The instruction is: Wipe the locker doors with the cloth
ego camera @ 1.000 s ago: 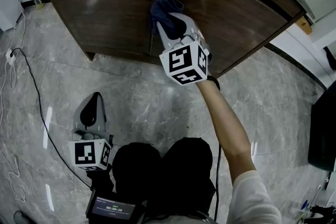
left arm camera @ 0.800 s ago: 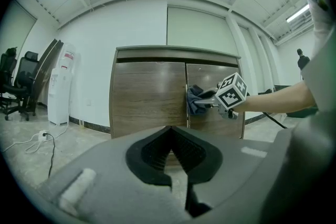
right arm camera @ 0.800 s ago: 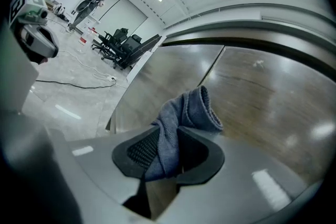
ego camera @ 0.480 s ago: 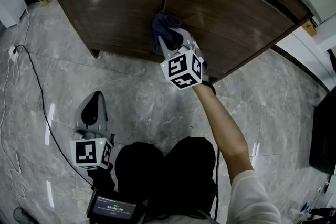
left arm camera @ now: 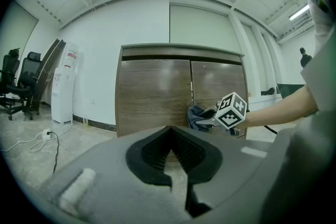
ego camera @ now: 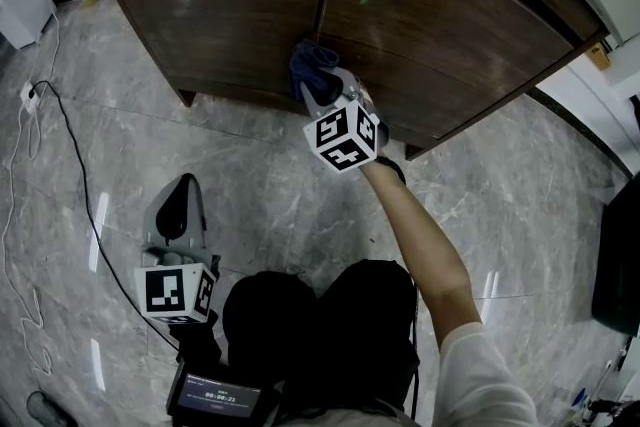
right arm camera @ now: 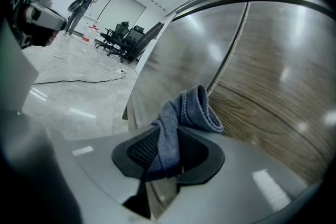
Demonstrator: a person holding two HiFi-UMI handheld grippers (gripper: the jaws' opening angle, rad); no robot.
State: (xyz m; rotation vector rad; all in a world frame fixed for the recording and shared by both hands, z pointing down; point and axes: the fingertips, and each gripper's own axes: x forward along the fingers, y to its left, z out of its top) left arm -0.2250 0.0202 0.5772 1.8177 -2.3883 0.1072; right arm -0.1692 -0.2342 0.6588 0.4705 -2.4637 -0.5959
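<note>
Now, right gripper (right arm camera: 169, 140): clenched on the cloth (right arm camera: 197, 107).
Cloth end: bunched past the fingertips, seemingly pressed on the locker doors (ego camera: 220, 5).
Left gripper (left arm camera: 170, 136): jaws together, empty.

The floor (ego camera: 270, 185) is polished grey marble-look tile with pale veins and streaks of reflected ceiling light. A dark wooden locker (ego camera: 220, 5) stands on it on short feet, with a shadowed gap beneath. At the left a thin black cable (ego camera: 80, 225) snakes across the tiles, and a small white plug block (ego camera: 27, 96) lies near its far end. Further off, a white water dispenser (left arm camera: 63, 86) and black office chairs (left arm camera: 18, 89) stand on the same floor.
</note>
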